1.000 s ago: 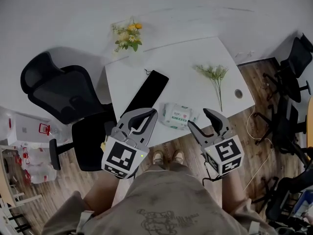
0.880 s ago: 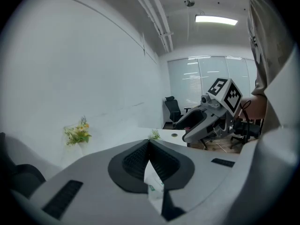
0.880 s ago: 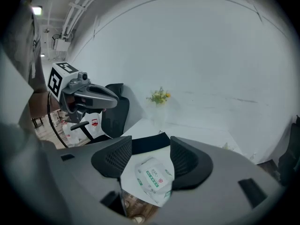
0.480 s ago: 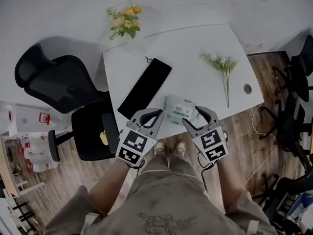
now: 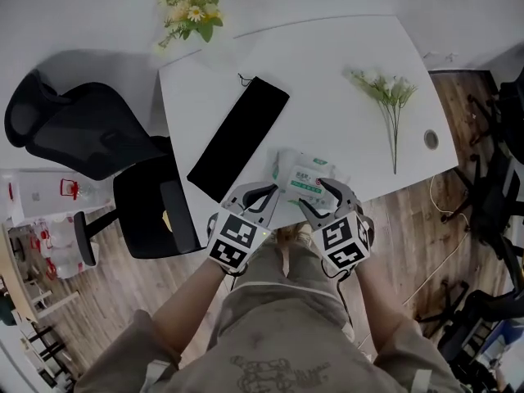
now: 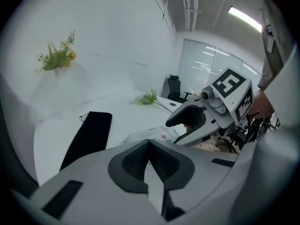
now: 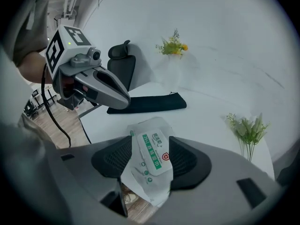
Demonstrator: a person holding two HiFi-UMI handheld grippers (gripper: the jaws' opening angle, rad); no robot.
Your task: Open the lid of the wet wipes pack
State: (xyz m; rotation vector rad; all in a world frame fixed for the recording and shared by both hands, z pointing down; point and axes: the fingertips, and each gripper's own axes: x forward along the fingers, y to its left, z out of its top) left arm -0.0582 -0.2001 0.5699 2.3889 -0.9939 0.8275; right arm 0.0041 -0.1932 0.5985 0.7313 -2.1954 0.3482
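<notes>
Now both grippers have come in: my right gripper clamps the white, green-labelled soft wet wipes pack, the left gripper is pinched closed and empty, and the lid looks unopened.

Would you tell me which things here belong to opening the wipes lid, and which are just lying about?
In use: wipes pack, clamped in the right gripper; left gripper, shut, beside it.
Lying about: black pouch; flower sprig; yellow bouquet; office chair.
</notes>
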